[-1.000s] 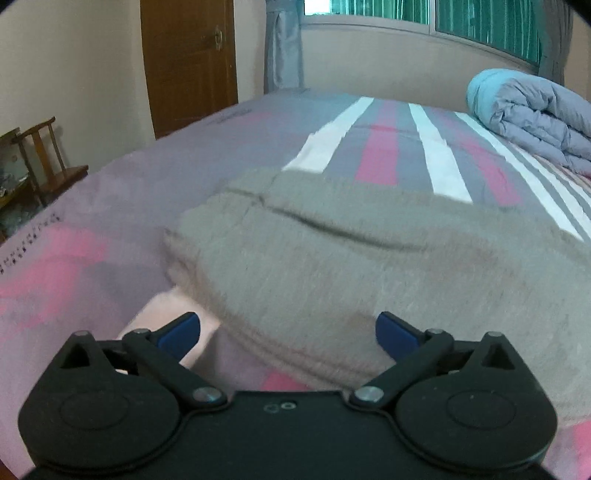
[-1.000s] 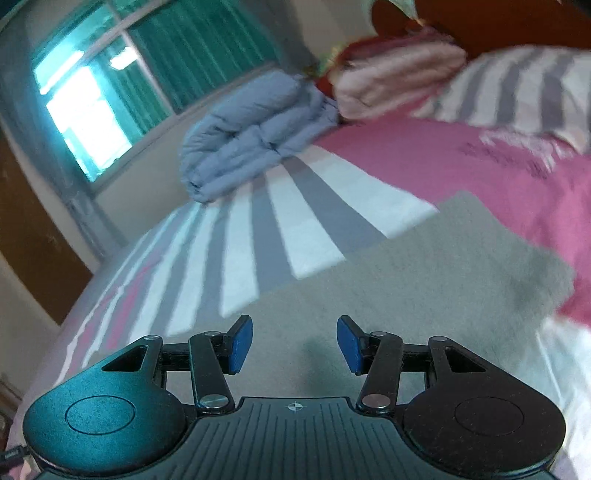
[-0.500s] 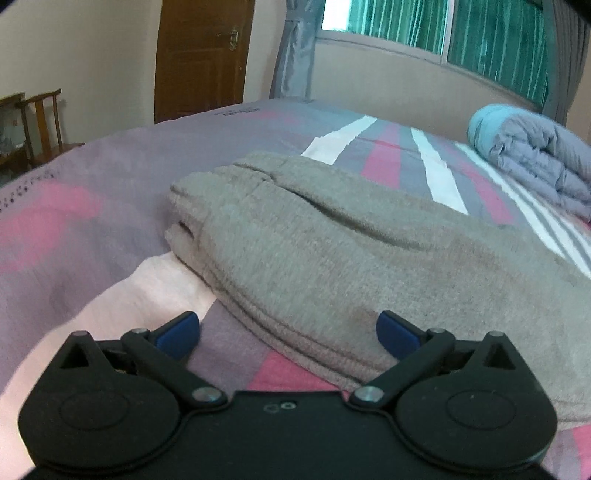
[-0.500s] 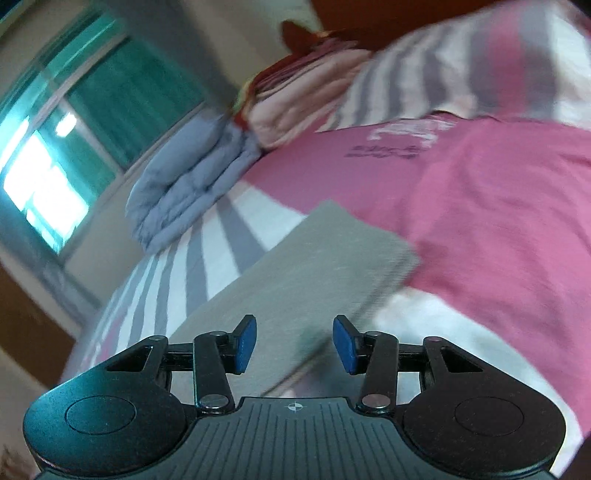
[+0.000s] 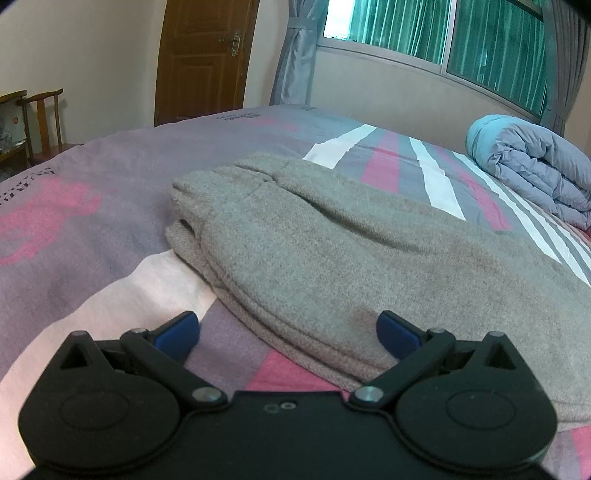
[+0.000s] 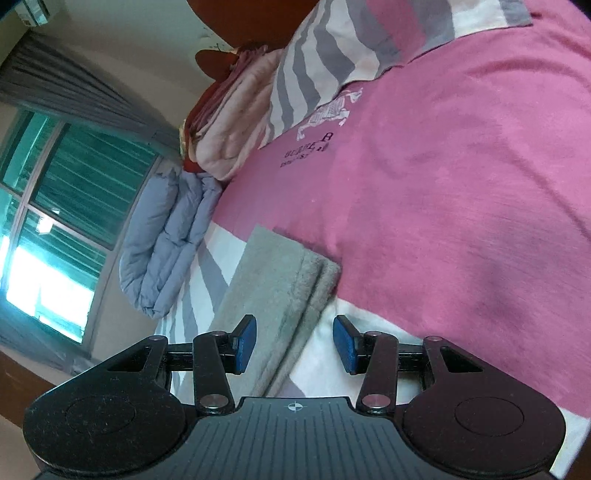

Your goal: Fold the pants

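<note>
Through my left wrist camera, my left gripper (image 5: 288, 328) hangs low over the bed (image 5: 92, 221), its jaws spread wide and gripping nothing. The grey pants (image 5: 351, 266) lie folded in a thick stack on the striped bedcover, and the near edge of that stack runs between my two blue pads (image 5: 177, 332) without either pad pressing on it. A rolled blue duvet (image 5: 528, 170) sits well apart at the far right, below the window with green curtains (image 5: 443, 33); a wooden door (image 5: 207, 55) and a wooden chair (image 5: 44, 118) stand at the far left. Through my right wrist camera the room appears rolled onto its side. My right gripper (image 6: 293, 341) has its jaws at a middling gap, having just been closing a little, and they hold nothing. The other end of the pants (image 6: 280, 291) lies just ahead, its layered edge showing between the pads but untouched by them. Beside it spreads the pink part of the bedcover (image 6: 461, 184), with a striped pillow (image 6: 332, 62) and a stack of folded pink bedding (image 6: 236, 122) further off.
</note>
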### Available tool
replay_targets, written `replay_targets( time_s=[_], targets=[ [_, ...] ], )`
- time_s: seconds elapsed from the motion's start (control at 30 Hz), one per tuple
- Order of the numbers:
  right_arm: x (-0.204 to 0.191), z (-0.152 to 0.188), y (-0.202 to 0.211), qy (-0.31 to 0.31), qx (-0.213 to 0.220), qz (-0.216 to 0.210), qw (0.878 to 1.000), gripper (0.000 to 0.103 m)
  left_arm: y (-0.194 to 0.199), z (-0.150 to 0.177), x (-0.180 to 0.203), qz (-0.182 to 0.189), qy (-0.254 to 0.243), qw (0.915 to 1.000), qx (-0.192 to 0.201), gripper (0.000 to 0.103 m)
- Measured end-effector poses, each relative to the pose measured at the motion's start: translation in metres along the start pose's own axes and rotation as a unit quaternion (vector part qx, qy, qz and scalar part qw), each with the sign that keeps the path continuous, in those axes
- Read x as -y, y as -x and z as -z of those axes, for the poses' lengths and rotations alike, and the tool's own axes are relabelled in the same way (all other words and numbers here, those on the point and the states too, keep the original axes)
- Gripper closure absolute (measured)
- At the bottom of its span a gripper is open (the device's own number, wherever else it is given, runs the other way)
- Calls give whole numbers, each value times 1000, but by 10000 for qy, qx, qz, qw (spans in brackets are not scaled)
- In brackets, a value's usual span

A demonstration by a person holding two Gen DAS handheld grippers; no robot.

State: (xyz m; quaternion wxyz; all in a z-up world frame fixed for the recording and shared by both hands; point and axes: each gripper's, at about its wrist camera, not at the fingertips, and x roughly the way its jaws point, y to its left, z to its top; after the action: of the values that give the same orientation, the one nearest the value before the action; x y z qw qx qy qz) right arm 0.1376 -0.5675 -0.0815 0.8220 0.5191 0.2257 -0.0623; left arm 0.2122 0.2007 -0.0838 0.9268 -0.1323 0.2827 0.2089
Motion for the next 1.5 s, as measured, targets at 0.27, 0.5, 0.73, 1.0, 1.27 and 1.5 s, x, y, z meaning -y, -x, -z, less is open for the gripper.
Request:
replay_targets(
  time_s=[0.27, 0.5, 0.73, 1.0, 1.27, 1.5],
  targets=[
    [-23, -1, -47, 857, -286, 316, 9954, 68, 1, -1, 1, -10, -2, 10000, 11, 6],
    [-28, 1, -45, 874, -302, 395, 9949, 90, 0, -2, -3, 75, 88, 9999, -30, 6],
    [-96, 15, -19, 1790, 86, 80, 9838, 91, 15, 2, -16, 260, 319, 9991, 106, 6],
    [-197, 69, -13, 2898, 79, -642, 9549, 90, 48, 10, -48, -218, 72, 9991, 356, 6],
    [-267, 176, -42, 3563, -513, -1265, 9244, 90, 62, 14, -87, -217, 331, 9987, 331, 6],
    [-261, 309, -82, 3742, -1871, -1408, 8973, 90, 65, 12, -96, -146, 474, 9985, 242, 6]
  ],
)
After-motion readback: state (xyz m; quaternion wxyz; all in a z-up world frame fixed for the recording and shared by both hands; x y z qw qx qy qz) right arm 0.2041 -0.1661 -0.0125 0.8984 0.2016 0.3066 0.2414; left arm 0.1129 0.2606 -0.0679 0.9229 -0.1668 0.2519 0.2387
